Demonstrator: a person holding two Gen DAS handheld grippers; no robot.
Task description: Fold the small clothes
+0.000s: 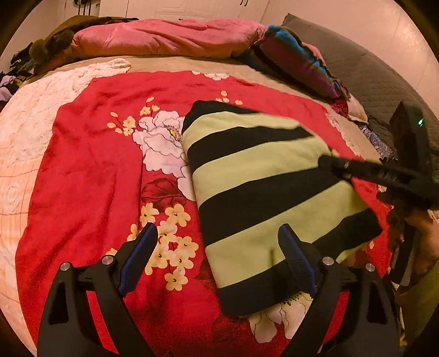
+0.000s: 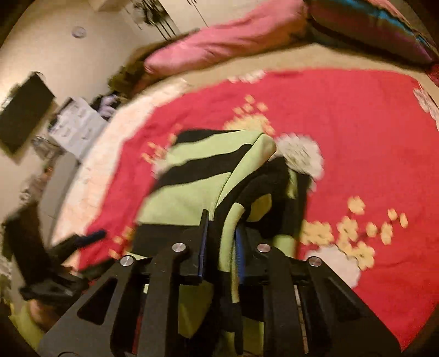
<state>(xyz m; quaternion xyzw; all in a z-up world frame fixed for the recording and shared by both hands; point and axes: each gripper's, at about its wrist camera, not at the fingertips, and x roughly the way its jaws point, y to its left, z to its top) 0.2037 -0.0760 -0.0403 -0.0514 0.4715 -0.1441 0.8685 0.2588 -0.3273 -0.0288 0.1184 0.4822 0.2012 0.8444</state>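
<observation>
One fold underway: right gripper point(image 2: 221, 241), jaws seemingly pinching the striped garment point(image 1: 263, 175), needs laying over; left gripper point(image 1: 216, 263) gapes empty.

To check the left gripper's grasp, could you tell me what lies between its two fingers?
Only the red floral blanket lies between the open left gripper's fingers; the striped garment lies under the right-hand finger, in the left wrist view.

This is a bedroom in a home. A bed point(image 1: 24, 153) fills the view, spread with a red floral blanket point(image 1: 90, 170), with a pink quilt point(image 1: 164, 38) bunched at its far edge. A grey padded headboard point(image 1: 384, 82) stands at the right, and white closet doors point(image 1: 192, 8) stand beyond.
</observation>
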